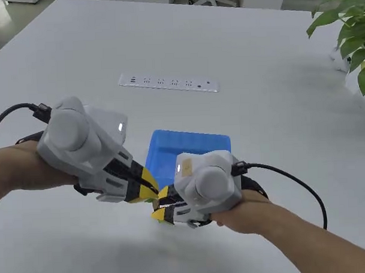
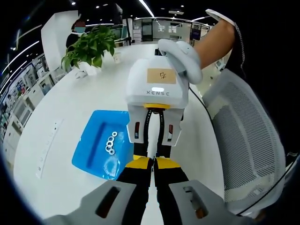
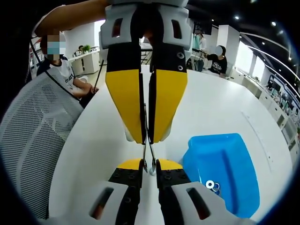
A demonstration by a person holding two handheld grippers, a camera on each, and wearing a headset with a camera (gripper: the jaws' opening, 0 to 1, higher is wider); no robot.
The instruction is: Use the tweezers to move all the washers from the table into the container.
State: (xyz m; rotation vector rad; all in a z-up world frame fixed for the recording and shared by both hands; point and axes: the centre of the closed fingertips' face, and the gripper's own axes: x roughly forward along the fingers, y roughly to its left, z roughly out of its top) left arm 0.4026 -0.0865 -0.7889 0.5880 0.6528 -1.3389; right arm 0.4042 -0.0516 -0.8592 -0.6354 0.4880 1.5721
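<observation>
Here, white table, potted plant.

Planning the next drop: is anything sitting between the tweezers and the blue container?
Nothing visible does. Only bare table lies between the tweezers and the blue container, and its open top holds just washers.

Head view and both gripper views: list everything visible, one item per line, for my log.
table: one, white, under everything
container: one, blue, on the table beyond the grippers
washers: about five, silver, inside the container
tweezers: one, metal, between the two grippers
power strip: one, white, far side of the table
plant: one, green, table's right edge
mesh chair: one, pale, beside the table
bystanders: at least two, beyond the table
left gripper: grey, yellow jaws, shut on tweezers
right gripper: same, facing it, shut on tweezers
</observation>
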